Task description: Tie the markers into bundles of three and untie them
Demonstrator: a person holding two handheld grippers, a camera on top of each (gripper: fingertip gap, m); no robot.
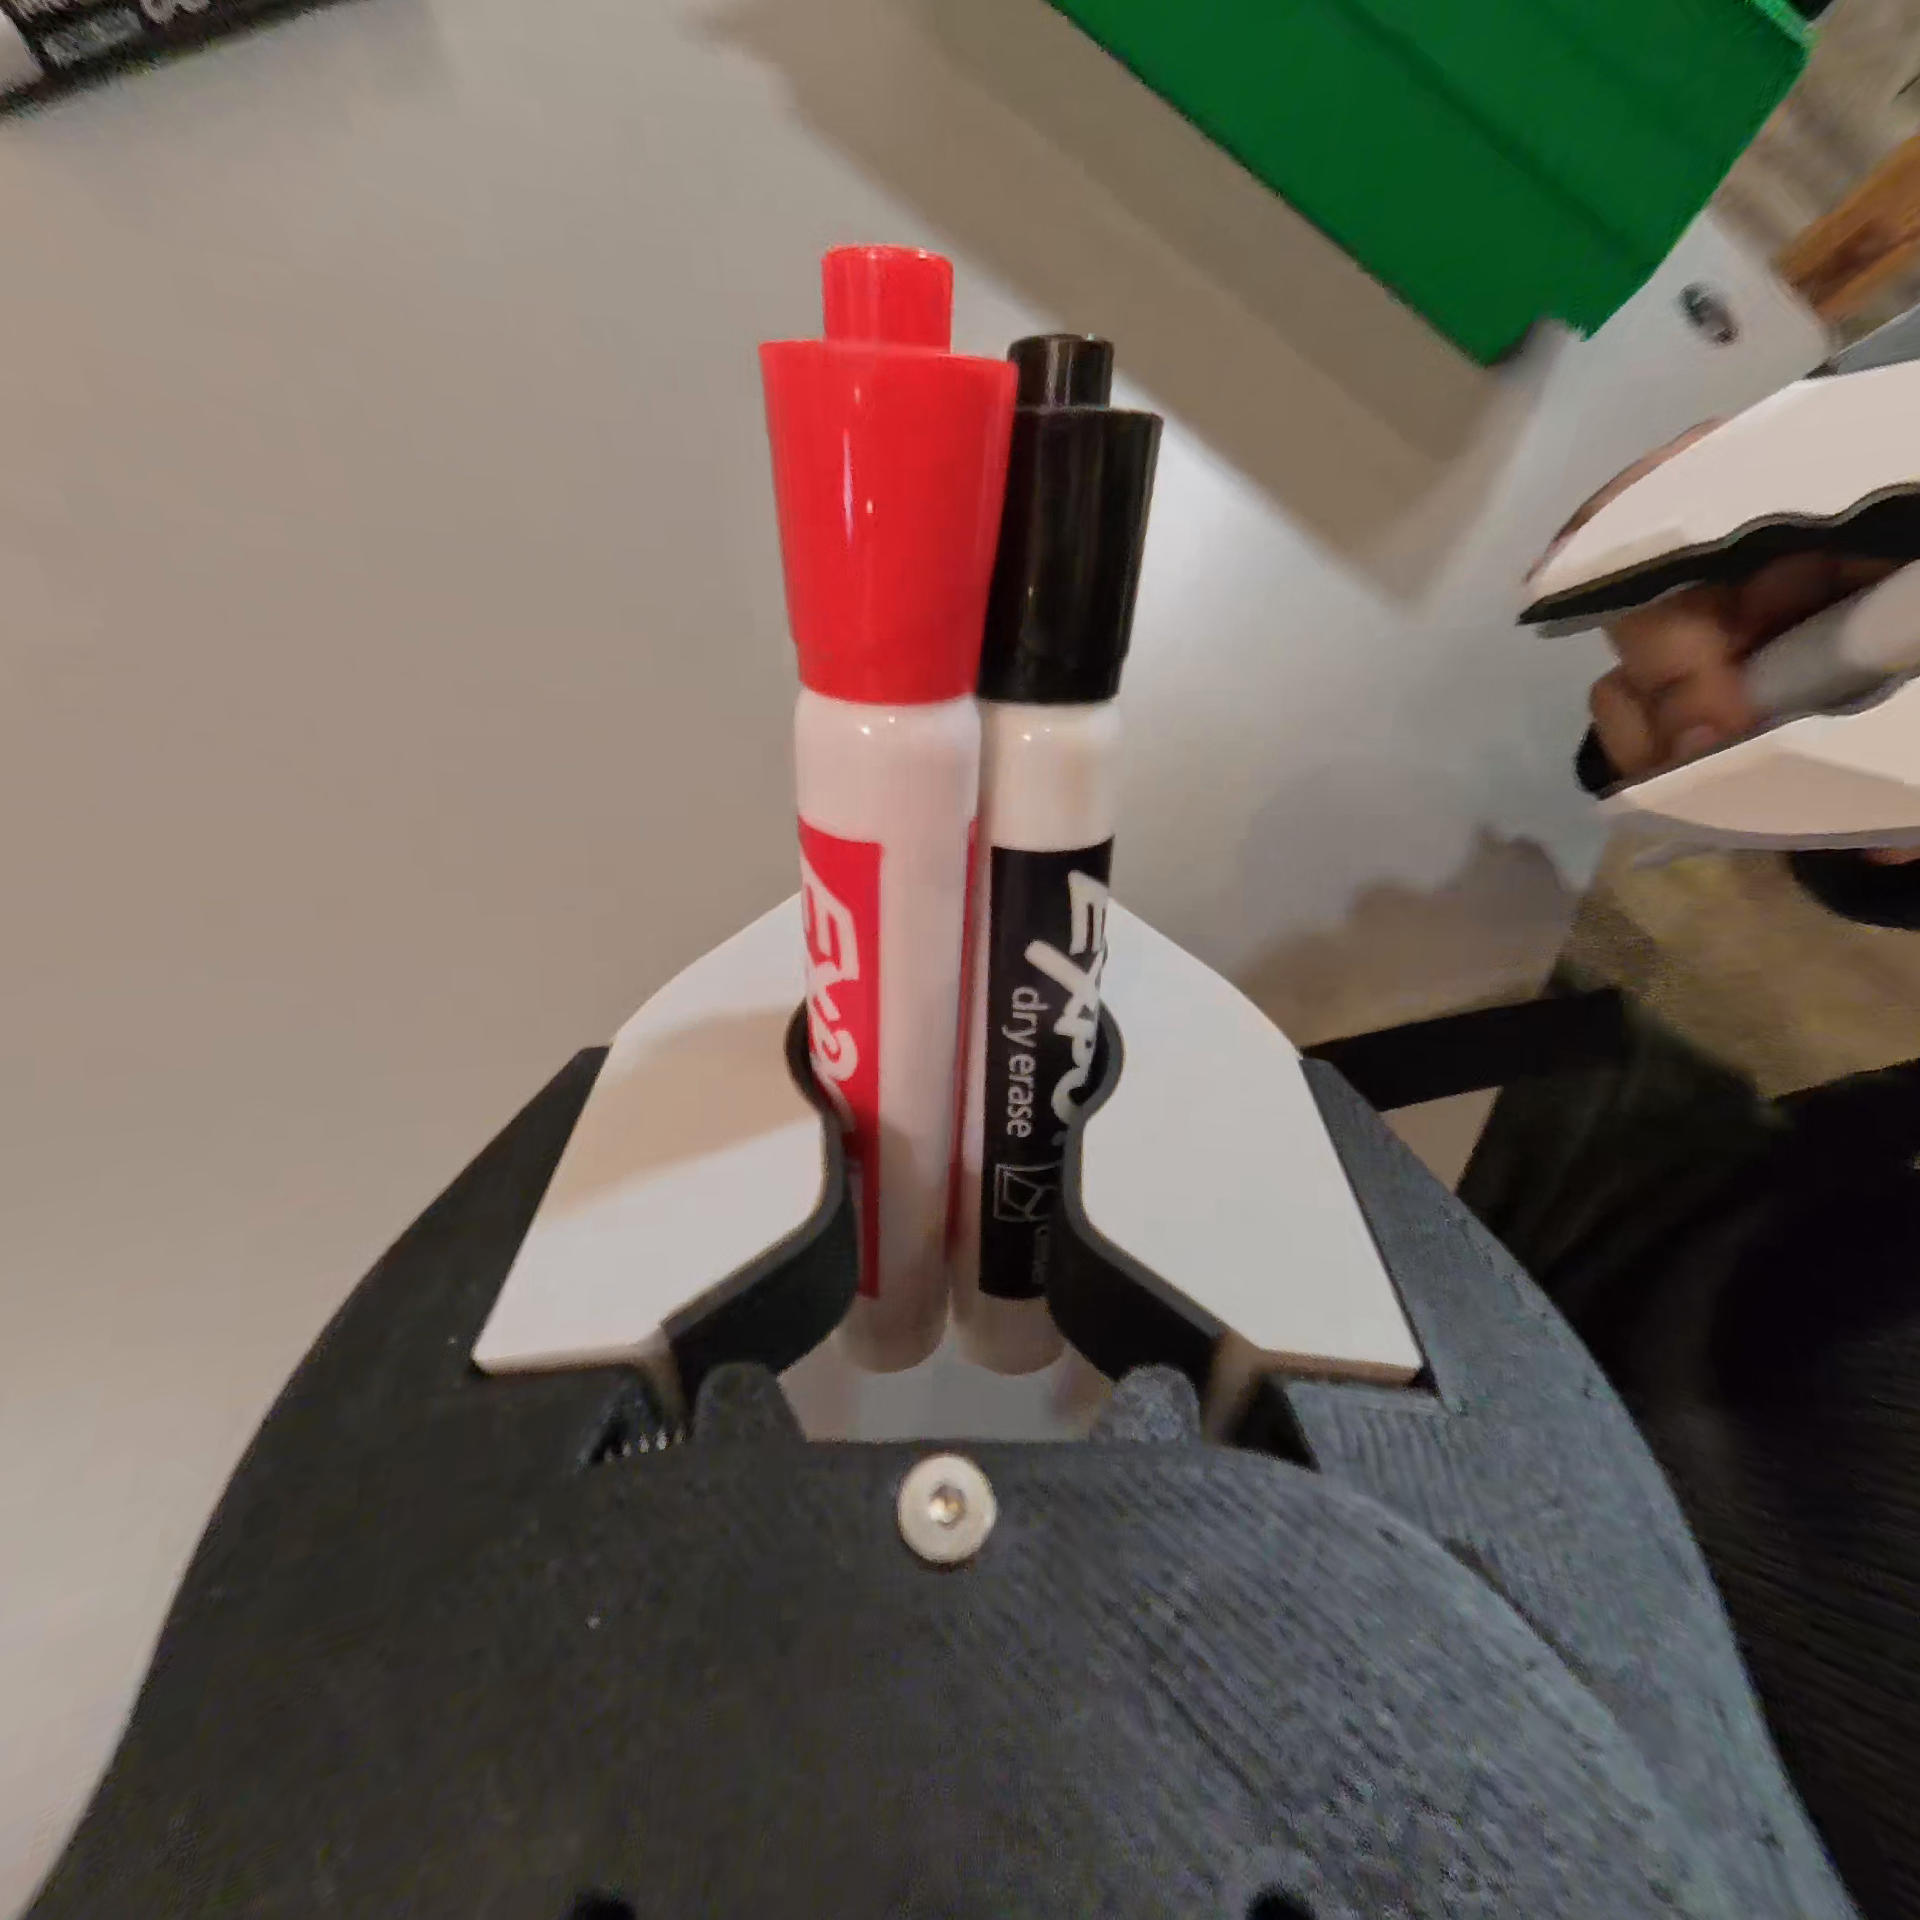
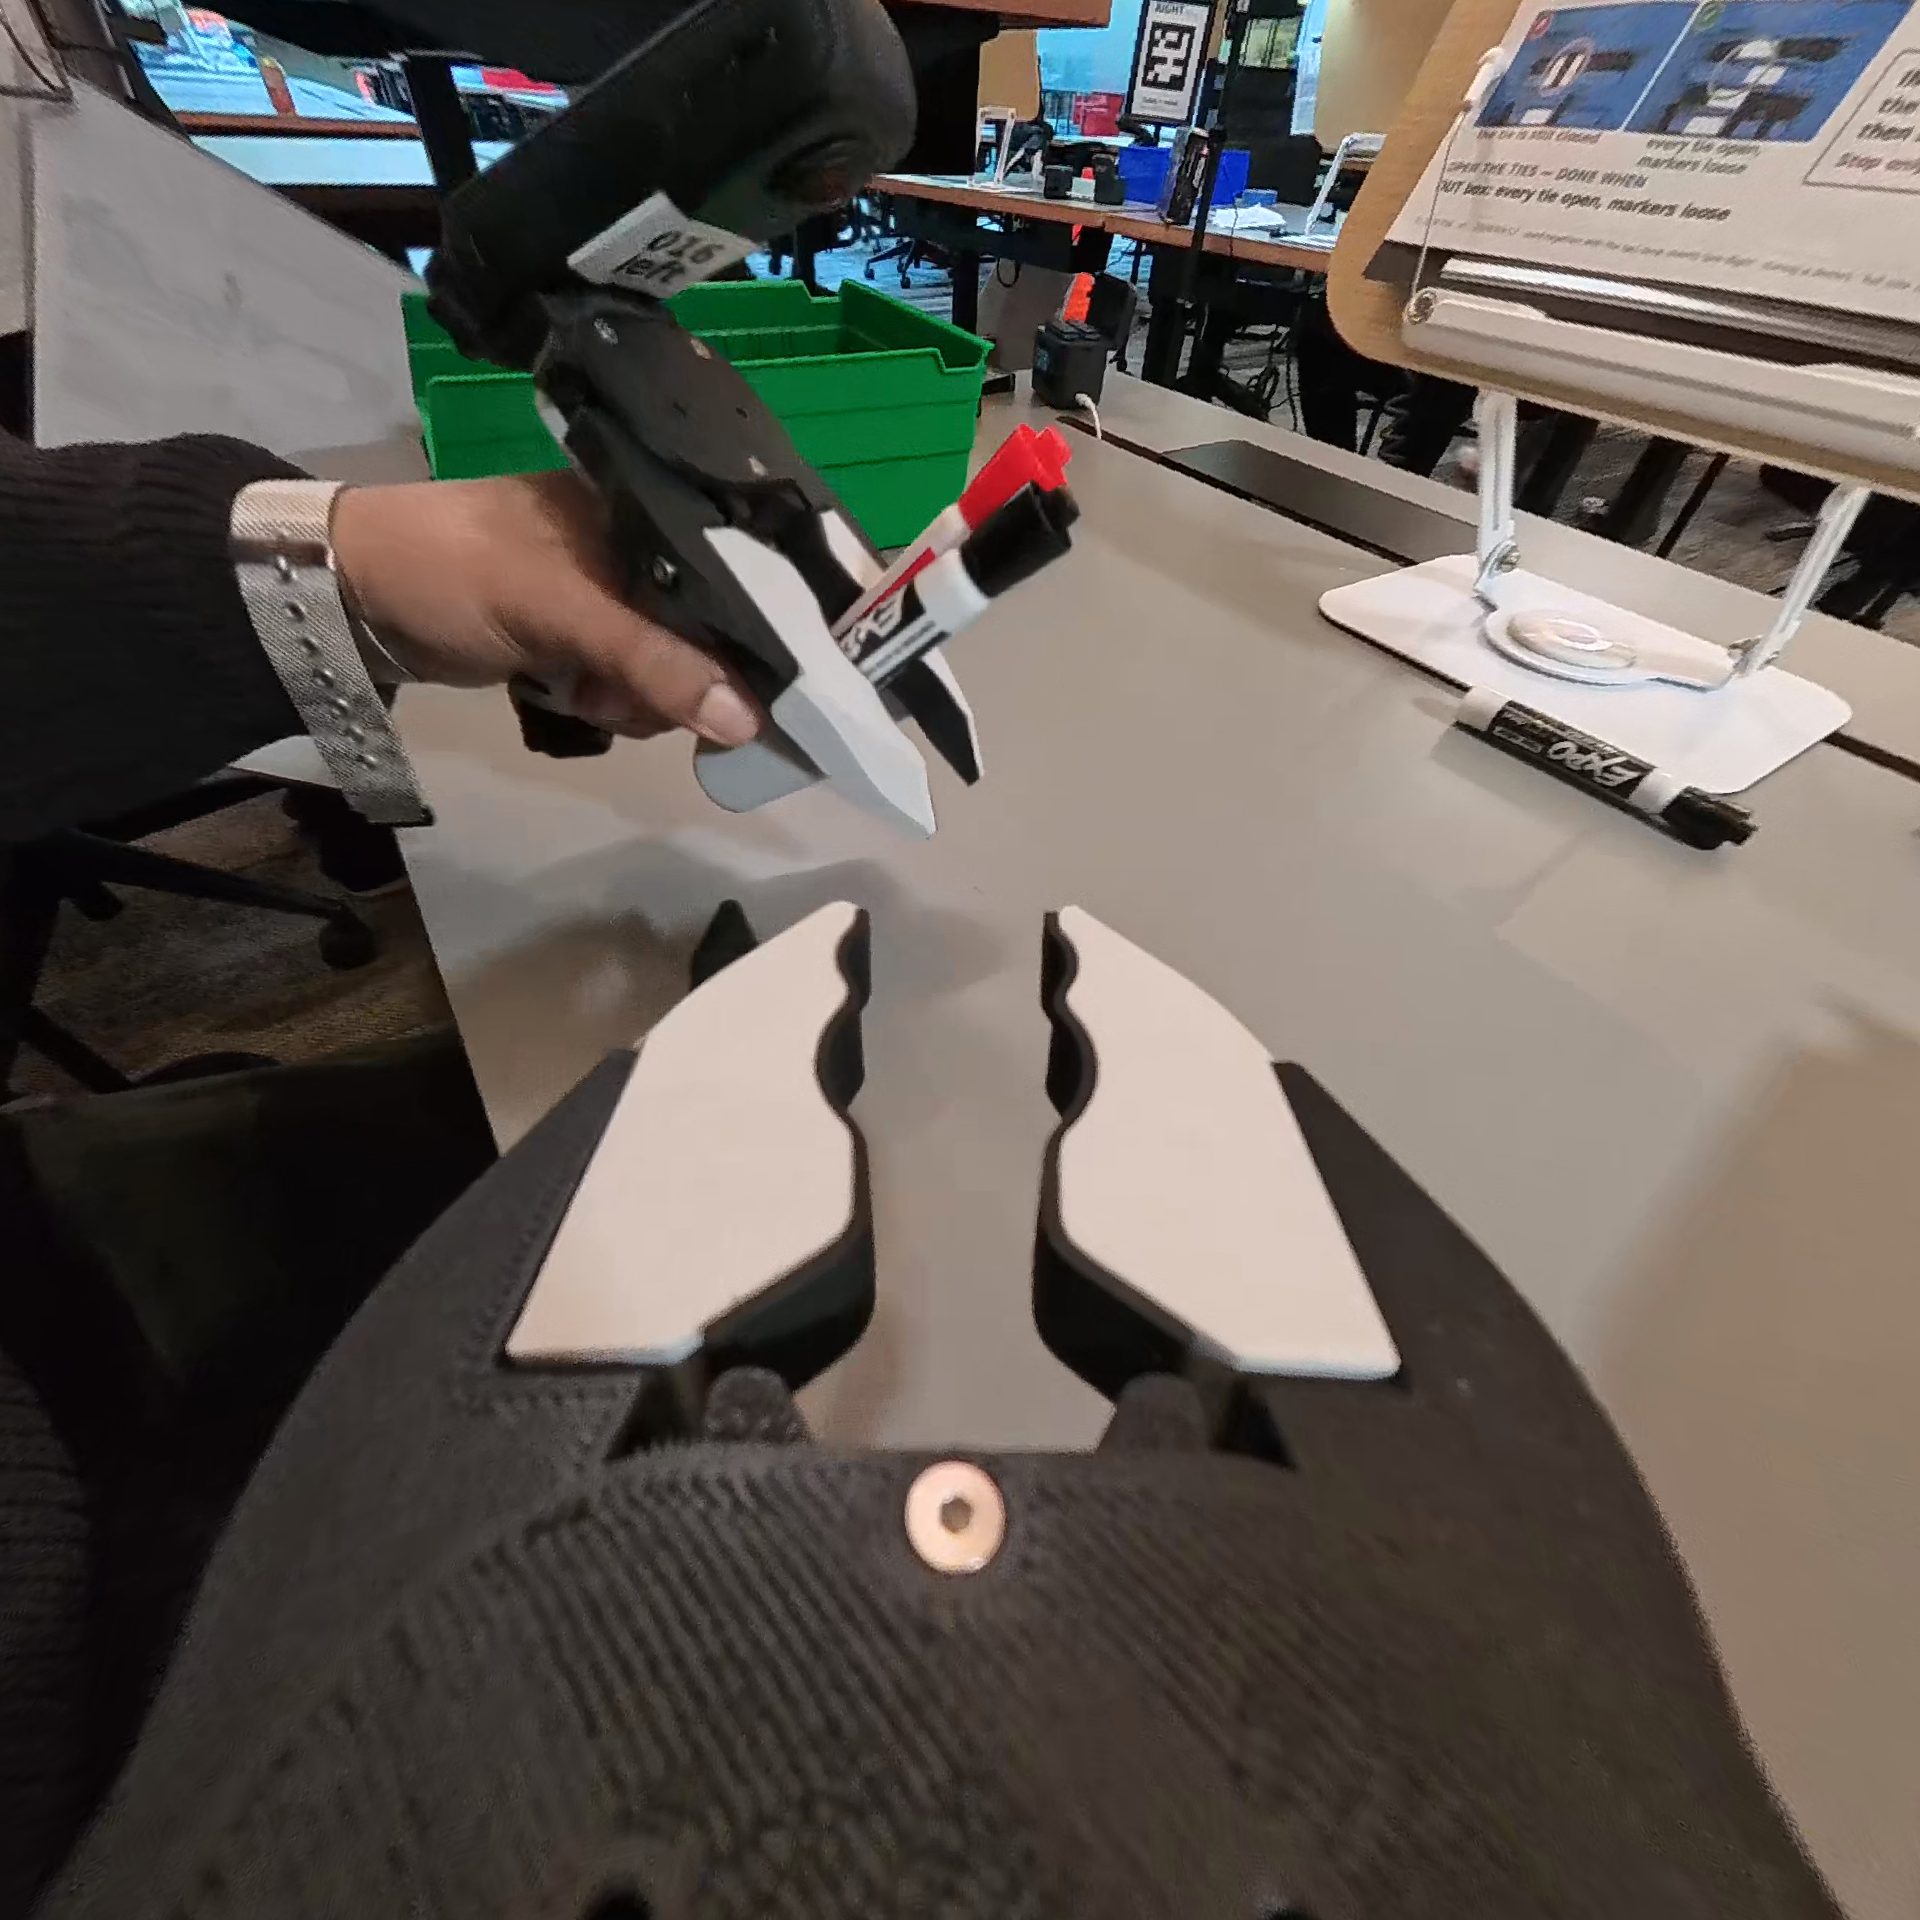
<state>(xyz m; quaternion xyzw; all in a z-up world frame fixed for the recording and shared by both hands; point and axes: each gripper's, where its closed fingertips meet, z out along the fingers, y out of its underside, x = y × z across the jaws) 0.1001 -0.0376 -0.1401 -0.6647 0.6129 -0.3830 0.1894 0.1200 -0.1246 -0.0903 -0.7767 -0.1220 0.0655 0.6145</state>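
Note:
My left gripper (image 1: pixel 954 920) is shut on two capped markers held side by side, a red one (image 1: pixel 883 540) and a black one (image 1: pixel 1060 561), caps pointing forward past the fingertips. The right wrist view shows that gripper (image 2: pixel 948 800) held in a hand above the table, with the red (image 2: pixel 1013 473) and black (image 2: pixel 1013 551) caps sticking out sideways. My right gripper (image 2: pixel 954 920) is open and empty, just below and in front of the left one; it also shows in the left wrist view (image 1: pixel 1564 707). A loose black marker (image 2: pixel 1605 769) lies on the table at the right.
A green bin (image 2: pixel 883 416) stands at the back of the grey table (image 2: pixel 1247 987), behind the left gripper. A document stand with an instruction sheet (image 2: pixel 1662 187) has its white base (image 2: pixel 1766 727) at the right, next to the loose marker. The table's left edge is close by.

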